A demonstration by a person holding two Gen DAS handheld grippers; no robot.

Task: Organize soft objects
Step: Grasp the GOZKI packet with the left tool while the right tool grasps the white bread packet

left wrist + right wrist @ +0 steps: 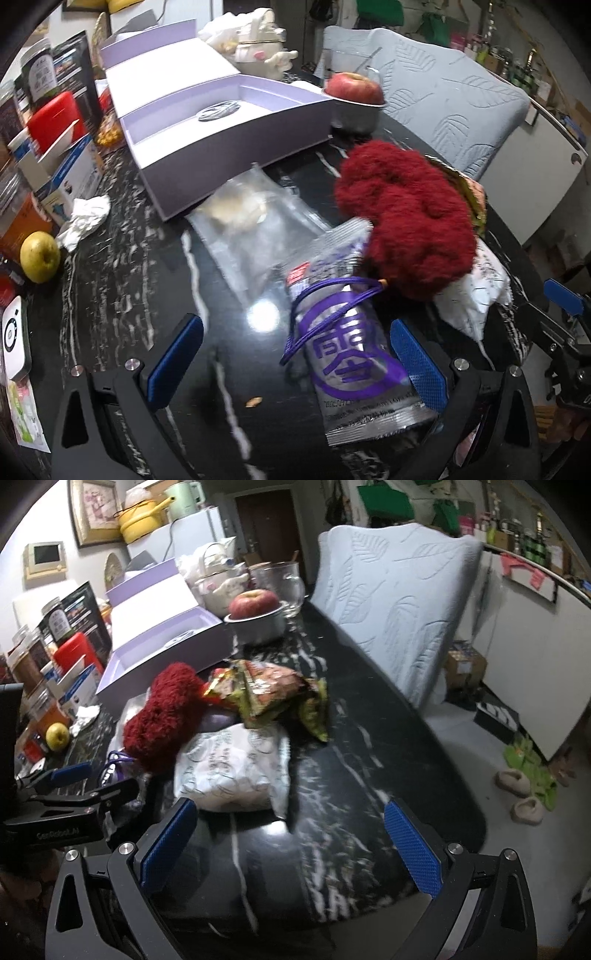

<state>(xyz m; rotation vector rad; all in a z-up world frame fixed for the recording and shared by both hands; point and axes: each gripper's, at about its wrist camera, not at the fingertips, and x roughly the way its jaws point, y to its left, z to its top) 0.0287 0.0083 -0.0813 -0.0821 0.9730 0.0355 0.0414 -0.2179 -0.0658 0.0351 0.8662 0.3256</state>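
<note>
Lying between your left gripper's (293,363) spread jaws is the clear pouch with the purple print (354,365) — its long axis runs away from you and a little to the left, roughly in line with the fingers, so the right pad (417,369) is just beside its right edge while the left pad sits well apart across bare tabletop. A purple cord (325,314) loops over its upper half. The pouch looks thin, glossy and crinkled, likely to slide on the polished black marble table (122,280) rather than bunch up.

Resting on its far end is the fuzzy dark-red piece (402,221), shaggy and limp, which also overlaps the white patterned packet (236,771) to its right. Your right gripper (288,849) is also wide open and holds nothing; the white packet lies just ahead of its left finger, so that hand is nearer the packet and the left hand nearer the pouch.

Beyond the pile sit a clear bag with pale contents (240,214), the green-and-orange snack bags (273,694), and the open lilac box (229,122) — the likely destination, though that is my guess.
</note>
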